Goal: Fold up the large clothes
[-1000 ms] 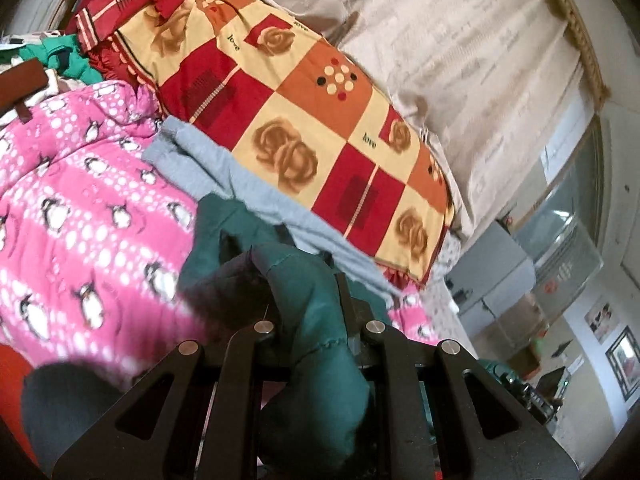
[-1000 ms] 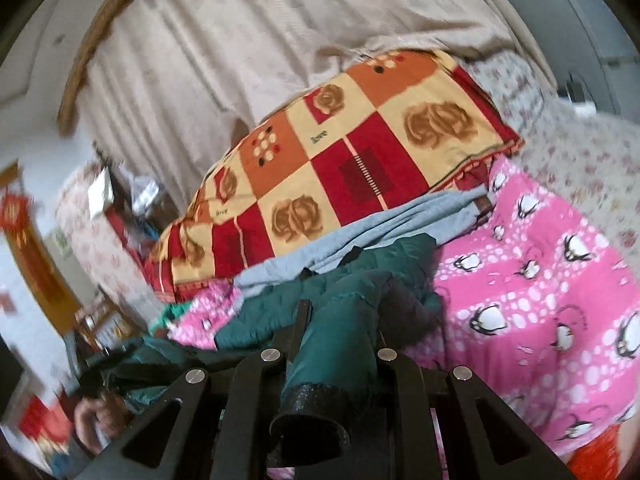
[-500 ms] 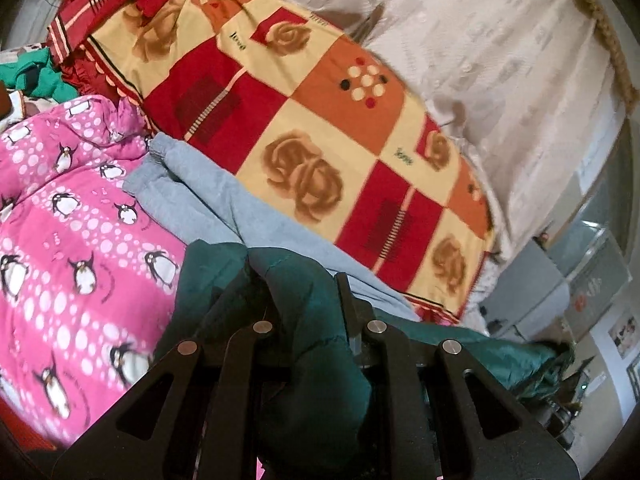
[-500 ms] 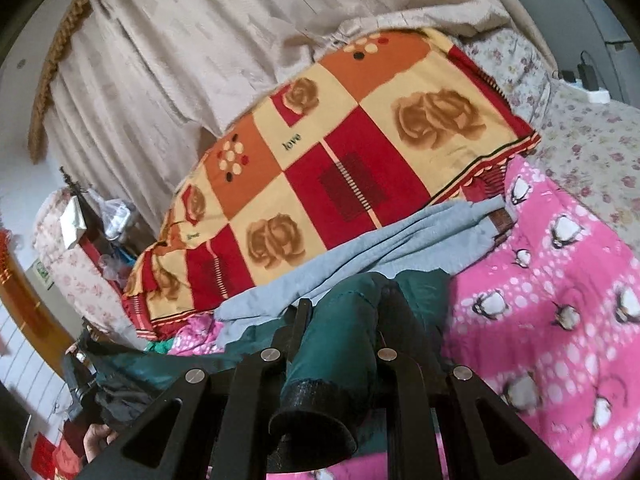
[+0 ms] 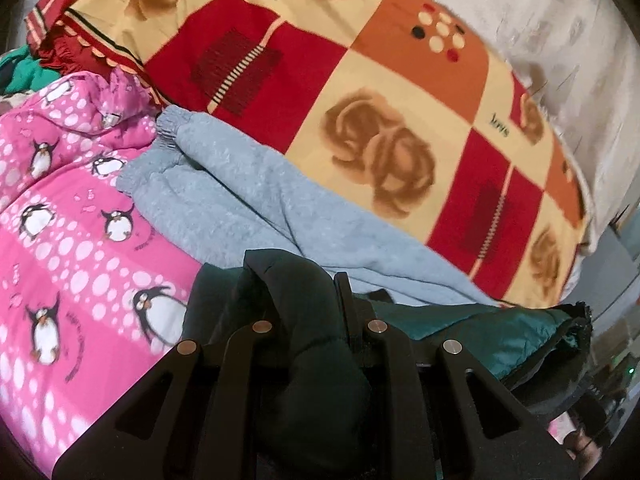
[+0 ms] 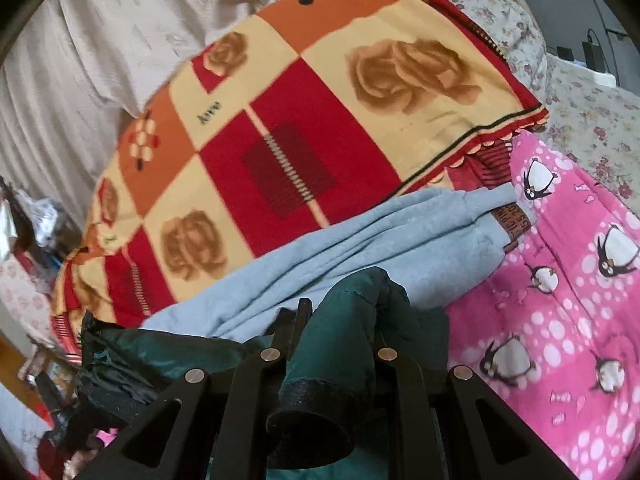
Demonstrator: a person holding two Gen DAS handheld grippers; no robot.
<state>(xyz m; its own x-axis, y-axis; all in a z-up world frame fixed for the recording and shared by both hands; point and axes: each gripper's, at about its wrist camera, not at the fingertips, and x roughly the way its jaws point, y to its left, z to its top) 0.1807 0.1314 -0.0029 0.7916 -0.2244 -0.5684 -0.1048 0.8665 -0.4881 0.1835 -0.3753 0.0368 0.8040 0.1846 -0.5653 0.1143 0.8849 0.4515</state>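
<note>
A dark green padded jacket (image 5: 496, 332) is held by both grippers just above the bed. My left gripper (image 5: 300, 292) is shut on a bunched fold of it; the rest trails off to the right. My right gripper (image 6: 340, 312) is shut on another part of the green jacket (image 6: 344, 340), with a dark cuff hanging toward the camera and cloth trailing left. Most of each finger is hidden by the fabric.
A grey-blue sweat garment (image 5: 248, 200) (image 6: 360, 240) lies right beyond the jacket. A pink penguin quilt (image 5: 68, 216) (image 6: 568, 280) covers the bed. A red and yellow rose blanket (image 5: 360, 100) (image 6: 300, 120) is piled behind, with beige curtains (image 6: 80, 48).
Both grippers have moved forward and down toward the grey garment and blanket, carrying the green jacket. The grips have not changed.
</note>
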